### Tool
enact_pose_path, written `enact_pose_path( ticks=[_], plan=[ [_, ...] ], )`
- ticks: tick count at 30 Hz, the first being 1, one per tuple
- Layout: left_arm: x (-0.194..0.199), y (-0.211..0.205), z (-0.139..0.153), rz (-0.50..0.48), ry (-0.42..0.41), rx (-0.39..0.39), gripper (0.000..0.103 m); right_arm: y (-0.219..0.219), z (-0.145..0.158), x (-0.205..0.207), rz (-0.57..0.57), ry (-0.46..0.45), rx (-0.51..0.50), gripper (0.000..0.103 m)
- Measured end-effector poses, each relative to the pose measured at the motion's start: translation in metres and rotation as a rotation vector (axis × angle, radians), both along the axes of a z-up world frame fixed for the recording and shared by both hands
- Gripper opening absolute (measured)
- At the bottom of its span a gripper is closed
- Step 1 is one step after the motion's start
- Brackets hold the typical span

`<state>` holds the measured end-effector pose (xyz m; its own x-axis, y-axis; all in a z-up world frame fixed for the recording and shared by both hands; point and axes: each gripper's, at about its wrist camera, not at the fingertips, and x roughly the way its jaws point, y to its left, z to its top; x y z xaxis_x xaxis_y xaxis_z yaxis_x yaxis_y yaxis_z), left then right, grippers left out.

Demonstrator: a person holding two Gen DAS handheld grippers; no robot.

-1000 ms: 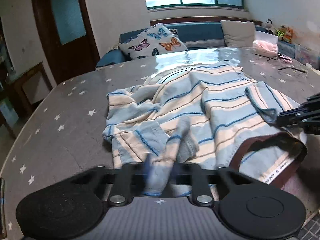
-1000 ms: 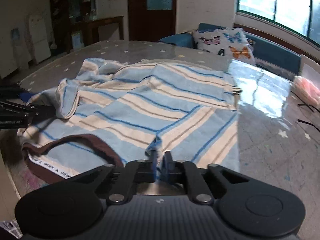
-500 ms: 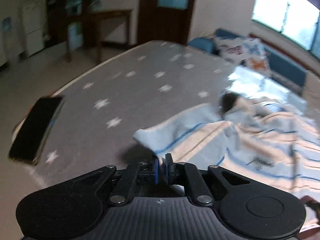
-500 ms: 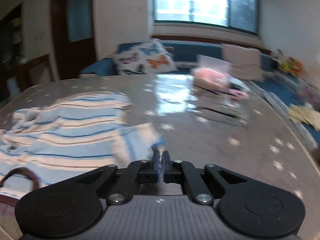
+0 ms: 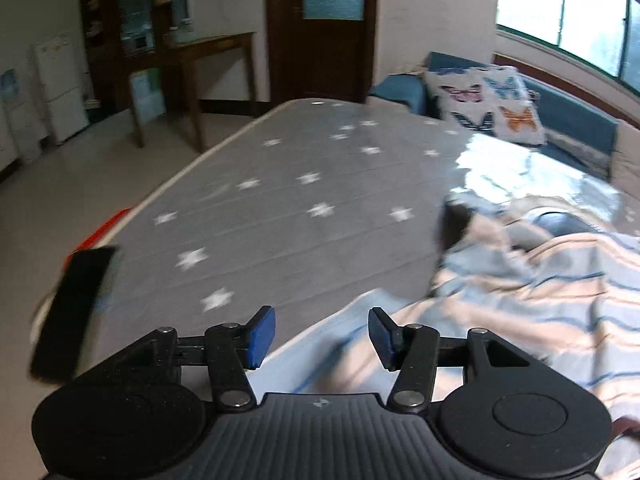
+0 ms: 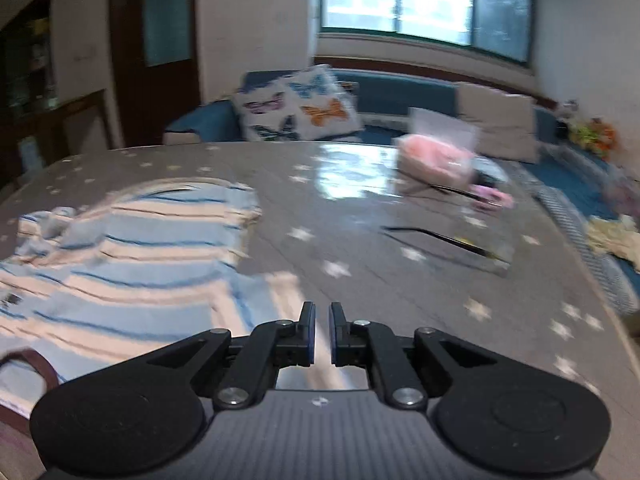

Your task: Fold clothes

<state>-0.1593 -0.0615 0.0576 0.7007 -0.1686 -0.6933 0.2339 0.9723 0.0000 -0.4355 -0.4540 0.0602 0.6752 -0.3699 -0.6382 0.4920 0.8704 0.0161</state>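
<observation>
A blue, white and cream striped shirt (image 5: 520, 300) lies spread on the grey star-patterned table (image 5: 288, 200). My left gripper (image 5: 320, 334) is open, its jaws wide apart just above the shirt's left sleeve end, holding nothing. In the right wrist view the shirt (image 6: 120, 264) lies to the left, with its brown collar at the lower left edge. My right gripper (image 6: 322, 334) has its jaws slightly apart, with no cloth between them, above the shirt's right sleeve edge.
A black phone (image 5: 68, 312) lies at the table's left edge. A pink tissue box (image 6: 436, 156), black glasses (image 6: 440, 236) and small items sit on the right half. A sofa with a butterfly pillow (image 6: 296, 108) stands behind the table.
Both grippers pulled the sleeves outward to opposite sides, then let go. The left jaws opened wide, the right jaws parted slightly, and the cloth dropped onto the table.
</observation>
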Motion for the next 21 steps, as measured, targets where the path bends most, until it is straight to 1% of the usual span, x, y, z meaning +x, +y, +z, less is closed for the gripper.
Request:
enact_pose_path(
  ticks=[5,7,9,11,13,19,21],
  plan=[
    [0.031,-0.041,0.006,-0.084,0.011,-0.023,0.055,-0.003,0.002,0.048,0.086,0.001,0.031,0.010],
    [0.048,-0.055,0.007,-0.101,0.022,-0.037,0.056,-0.008,0.003,0.063,0.098,-0.006,0.044,0.014],
    [0.067,-0.069,0.008,-0.110,0.037,-0.052,0.058,-0.018,0.005,0.082,0.108,-0.016,0.072,0.023],
    [0.085,-0.084,0.006,-0.117,0.045,-0.053,0.060,-0.029,0.004,0.101,0.112,-0.022,0.100,0.023],
    [0.102,-0.097,0.001,-0.120,0.065,-0.047,0.063,-0.038,0.003,0.120,0.117,-0.026,0.124,0.024],
    [0.144,-0.123,-0.019,-0.126,0.156,-0.079,0.063,-0.064,-0.007,0.173,0.118,-0.051,0.224,0.027],
    [0.152,-0.128,-0.024,-0.132,0.175,-0.079,0.063,-0.073,-0.013,0.188,0.103,-0.054,0.258,0.033]
  ],
)
